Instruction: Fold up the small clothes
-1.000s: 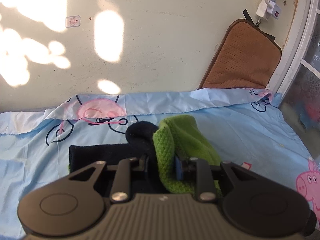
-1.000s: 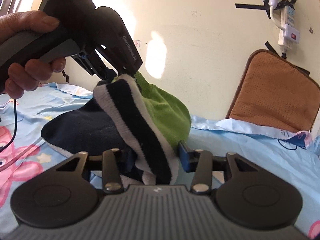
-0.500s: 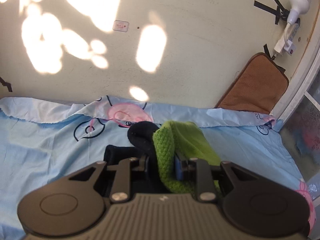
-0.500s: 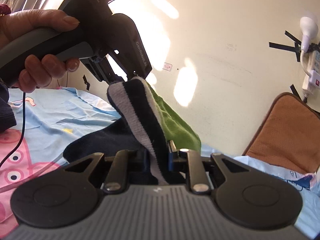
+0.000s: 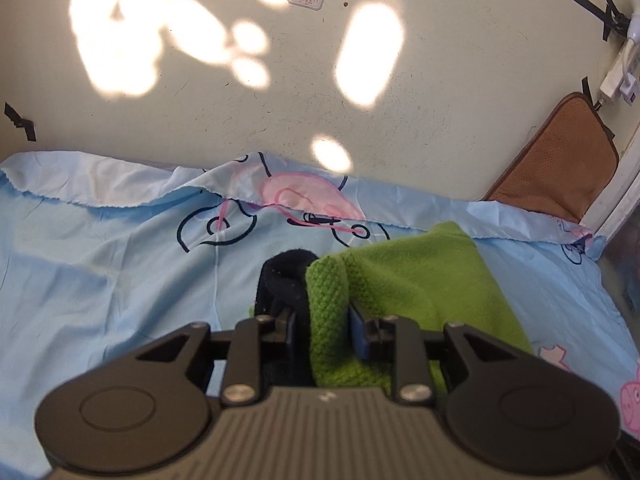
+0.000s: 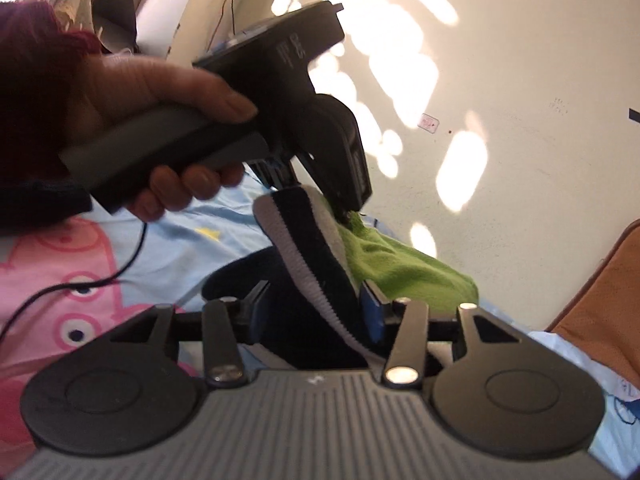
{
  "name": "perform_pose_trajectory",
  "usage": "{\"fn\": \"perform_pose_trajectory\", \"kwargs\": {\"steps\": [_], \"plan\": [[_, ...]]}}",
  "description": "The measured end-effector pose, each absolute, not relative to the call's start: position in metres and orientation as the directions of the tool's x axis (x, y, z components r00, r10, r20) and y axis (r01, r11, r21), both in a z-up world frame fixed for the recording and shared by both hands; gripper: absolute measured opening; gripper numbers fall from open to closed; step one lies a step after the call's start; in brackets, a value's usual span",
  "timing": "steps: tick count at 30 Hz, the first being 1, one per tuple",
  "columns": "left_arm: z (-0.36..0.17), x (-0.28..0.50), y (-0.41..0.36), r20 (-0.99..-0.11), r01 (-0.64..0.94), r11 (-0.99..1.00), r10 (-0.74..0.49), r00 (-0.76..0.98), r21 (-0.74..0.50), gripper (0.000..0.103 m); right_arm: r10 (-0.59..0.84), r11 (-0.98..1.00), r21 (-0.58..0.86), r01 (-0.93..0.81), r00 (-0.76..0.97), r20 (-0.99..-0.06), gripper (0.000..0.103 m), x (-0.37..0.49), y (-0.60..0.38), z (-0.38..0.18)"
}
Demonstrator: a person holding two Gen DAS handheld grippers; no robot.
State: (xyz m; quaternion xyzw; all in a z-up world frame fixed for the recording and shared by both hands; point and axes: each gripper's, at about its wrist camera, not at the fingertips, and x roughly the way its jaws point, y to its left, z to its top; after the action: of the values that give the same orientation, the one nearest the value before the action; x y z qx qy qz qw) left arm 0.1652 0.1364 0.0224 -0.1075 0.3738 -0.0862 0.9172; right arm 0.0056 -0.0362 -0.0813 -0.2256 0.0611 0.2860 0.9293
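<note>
A small garment, green fleece (image 5: 432,280) with a green knit edge and a navy part (image 5: 286,276), hangs between both grippers above the bed. My left gripper (image 5: 322,320) is shut on its green knit edge. In the right wrist view the garment shows a navy and white striped band (image 6: 308,248) and green fleece (image 6: 404,268). My right gripper (image 6: 316,312) has the band between its jaws and looks shut on it. The left gripper (image 6: 320,200), held in a hand, pinches the garment's upper end.
A light blue cartoon-print sheet (image 5: 100,272) covers the bed, its far edge folded up against the cream wall. A brown cushion (image 5: 560,176) leans in the right corner under a power strip (image 5: 620,76). A thin black cable (image 6: 80,284) trails over the sheet.
Both grippers have risen and tilted with the garment. The right gripper's jaws have narrowed onto the striped band. The garment hangs higher off the sheet.
</note>
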Motion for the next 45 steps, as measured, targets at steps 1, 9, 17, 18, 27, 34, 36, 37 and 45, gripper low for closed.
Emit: {"fn": "perform_pose_trajectory", "kwargs": {"steps": [1,9,17,18,27,34,36,37,45], "plan": [[0.02,0.166,0.134,-0.67,0.077,0.966,-0.226,0.707,-0.245,0.027,0.53,0.73,-0.35,-0.587,0.809,-0.253,0.054,0.005,-0.038,-0.078],[0.017,0.157,0.145,-0.677,0.0,0.974,-0.157,0.719,-0.226,0.058,0.656,0.722,0.129,-0.68,0.612,-0.441,0.046,0.069,-0.052,-0.077],[0.035,0.119,0.145,-0.624,0.041,0.956,-0.221,0.749,-0.289,0.093,0.674,0.717,0.178,-0.674,0.604,-0.426,0.047,0.065,-0.049,-0.075],[0.035,0.118,0.143,-0.627,0.046,0.956,-0.226,0.745,-0.29,0.095,0.687,0.711,0.21,-0.671,0.598,-0.413,0.047,0.065,-0.054,-0.071],[0.019,0.128,0.142,-0.663,0.02,0.959,-0.21,0.719,-0.282,0.103,0.687,0.711,0.447,-0.543,0.674,-0.273,0.061,0.062,-0.133,-0.053],[-0.005,0.139,0.164,-0.68,-0.051,0.878,-0.331,0.654,-0.475,0.103,0.627,0.738,0.564,-0.372,0.687,-0.368,0.089,0.109,-0.149,-0.076],[-0.01,0.14,0.169,-0.67,-0.057,0.85,-0.369,0.643,-0.523,0.103,0.669,0.696,0.622,-0.36,0.64,-0.378,0.089,0.12,-0.146,-0.088],[-0.014,0.14,0.172,-0.662,-0.058,0.832,-0.394,0.638,-0.552,0.103,0.69,0.673,0.65,-0.353,0.617,-0.378,0.089,0.125,-0.144,-0.093],[-0.027,0.144,0.175,-0.564,0.012,0.737,-0.528,0.635,-0.676,0.103,0.75,0.619,0.688,-0.379,0.544,-0.376,0.094,0.156,-0.126,-0.092]]}}
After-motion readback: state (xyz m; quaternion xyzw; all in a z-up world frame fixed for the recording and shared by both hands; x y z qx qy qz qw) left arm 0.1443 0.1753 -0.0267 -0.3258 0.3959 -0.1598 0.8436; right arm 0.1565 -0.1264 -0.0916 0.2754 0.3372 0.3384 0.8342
